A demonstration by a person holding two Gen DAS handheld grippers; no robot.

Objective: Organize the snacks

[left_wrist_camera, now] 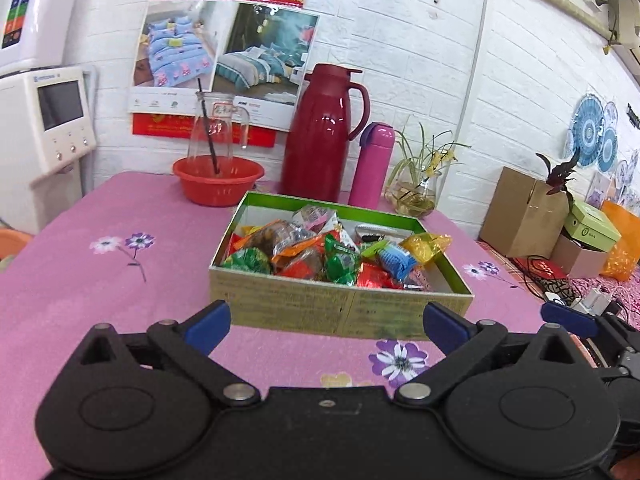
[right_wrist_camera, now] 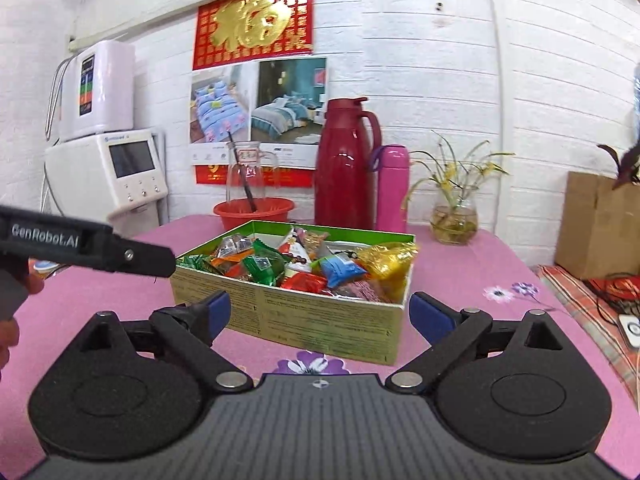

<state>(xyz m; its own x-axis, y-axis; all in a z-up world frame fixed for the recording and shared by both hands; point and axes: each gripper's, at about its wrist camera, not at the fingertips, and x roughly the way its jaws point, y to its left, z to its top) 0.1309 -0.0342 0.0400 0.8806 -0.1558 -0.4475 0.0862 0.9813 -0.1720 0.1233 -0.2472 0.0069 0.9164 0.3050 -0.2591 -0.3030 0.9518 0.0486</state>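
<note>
A green cardboard box [left_wrist_camera: 320, 308] stands on the pink flowered tablecloth, filled with several wrapped snacks [left_wrist_camera: 316, 252] in green, orange, red, blue and yellow wrappers. It also shows in the right wrist view [right_wrist_camera: 320, 320], with its snacks [right_wrist_camera: 304, 268]. My left gripper [left_wrist_camera: 326, 322] is open and empty, just in front of the box's near wall. My right gripper [right_wrist_camera: 320, 314] is open and empty, in front of the box's near corner. The left gripper's body [right_wrist_camera: 80, 248] shows at the left of the right wrist view. A right fingertip [left_wrist_camera: 568, 316] shows at the right edge of the left wrist view.
Behind the box stand a red basin [left_wrist_camera: 218, 180] holding a glass jar, a dark red thermos jug [left_wrist_camera: 324, 136], a pink bottle [left_wrist_camera: 372, 168] and a glass vase with a plant [left_wrist_camera: 416, 196]. White appliances [left_wrist_camera: 52, 128] stand left; cardboard boxes [left_wrist_camera: 520, 212] and cables lie right.
</note>
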